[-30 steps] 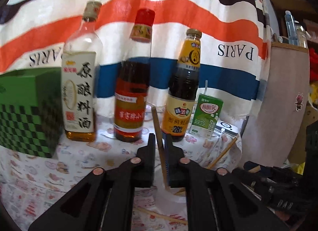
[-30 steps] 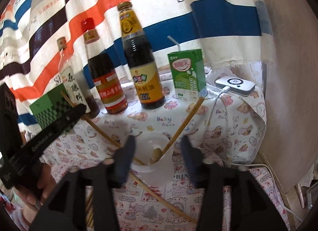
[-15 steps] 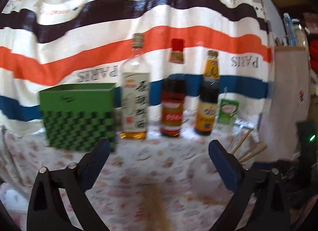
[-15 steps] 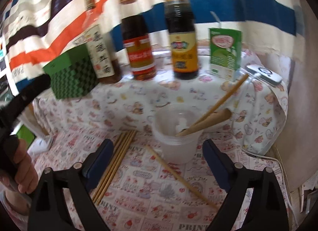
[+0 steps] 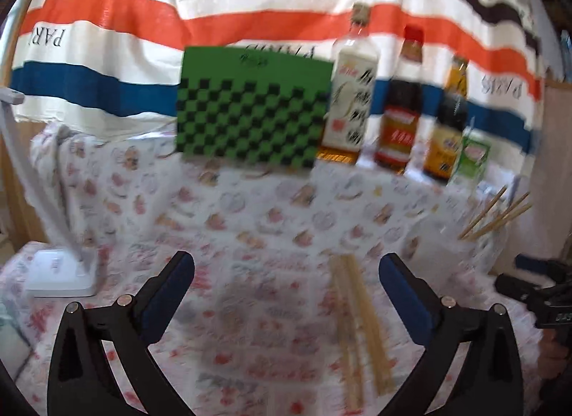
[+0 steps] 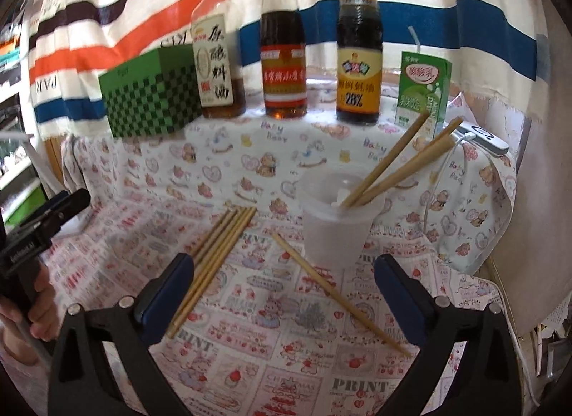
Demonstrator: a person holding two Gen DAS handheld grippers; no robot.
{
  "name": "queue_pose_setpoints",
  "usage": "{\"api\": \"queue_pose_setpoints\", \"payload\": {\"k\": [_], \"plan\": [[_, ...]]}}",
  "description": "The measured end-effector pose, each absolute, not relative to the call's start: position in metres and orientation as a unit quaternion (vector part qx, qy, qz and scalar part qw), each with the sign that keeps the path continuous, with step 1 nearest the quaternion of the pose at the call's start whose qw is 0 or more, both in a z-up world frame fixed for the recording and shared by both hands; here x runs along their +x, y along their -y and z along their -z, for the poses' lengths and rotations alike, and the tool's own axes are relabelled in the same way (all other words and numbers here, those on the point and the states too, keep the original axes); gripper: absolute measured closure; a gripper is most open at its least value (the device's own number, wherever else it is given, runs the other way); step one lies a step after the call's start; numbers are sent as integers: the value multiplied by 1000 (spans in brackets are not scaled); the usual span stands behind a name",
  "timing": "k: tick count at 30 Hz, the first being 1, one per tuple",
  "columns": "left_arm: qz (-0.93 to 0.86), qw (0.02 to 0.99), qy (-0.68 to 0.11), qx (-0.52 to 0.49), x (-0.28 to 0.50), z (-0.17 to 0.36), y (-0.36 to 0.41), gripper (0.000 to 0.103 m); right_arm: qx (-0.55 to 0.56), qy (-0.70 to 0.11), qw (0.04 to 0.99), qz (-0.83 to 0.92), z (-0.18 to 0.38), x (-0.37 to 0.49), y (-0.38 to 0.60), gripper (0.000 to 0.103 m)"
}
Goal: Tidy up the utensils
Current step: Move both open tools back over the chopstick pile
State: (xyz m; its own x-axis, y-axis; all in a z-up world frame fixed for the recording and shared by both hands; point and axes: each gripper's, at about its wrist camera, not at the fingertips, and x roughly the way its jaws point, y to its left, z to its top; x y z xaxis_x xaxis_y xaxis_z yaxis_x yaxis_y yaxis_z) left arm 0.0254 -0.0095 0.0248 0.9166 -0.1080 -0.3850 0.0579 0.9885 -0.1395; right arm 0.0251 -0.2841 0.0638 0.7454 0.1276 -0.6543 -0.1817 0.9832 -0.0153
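- A surface (image 6: 221,165) under a printed cloth fills most of both views, with a striped sheet hanging behind it.
- Along its back edge stand a green chequered box (image 6: 150,94), three sauce bottles (image 6: 284,58) and a small drink carton (image 6: 422,90); none looks part of the tidying.
- A clear plastic cup (image 6: 336,223) stands right of centre and holds three chopsticks (image 6: 400,162), leaning out to the right. That part looks done.
- A bundle of loose chopsticks (image 6: 214,255) lies flat to the left of the cup, apart from it, with roughly four in it.
- One single chopstick (image 6: 339,290) lies slantwise in front of the cup's base.
- By this count under half is done, with about five sticks left.
- The left tongs (image 5: 286,294) have just spread wide and grip nothing; the bundle lies on the cloth below and between them.
- The right tongs (image 6: 284,290) have likewise just spread wide, empty, hovering over the single stick.
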Motion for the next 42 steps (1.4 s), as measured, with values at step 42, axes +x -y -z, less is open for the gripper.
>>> {"api": "queue_pose_setpoints", "payload": {"k": [42], "plan": [[39, 987, -158, 9, 22, -5, 28, 1, -29, -544, 838, -11, 27, 79, 322, 4]]}}
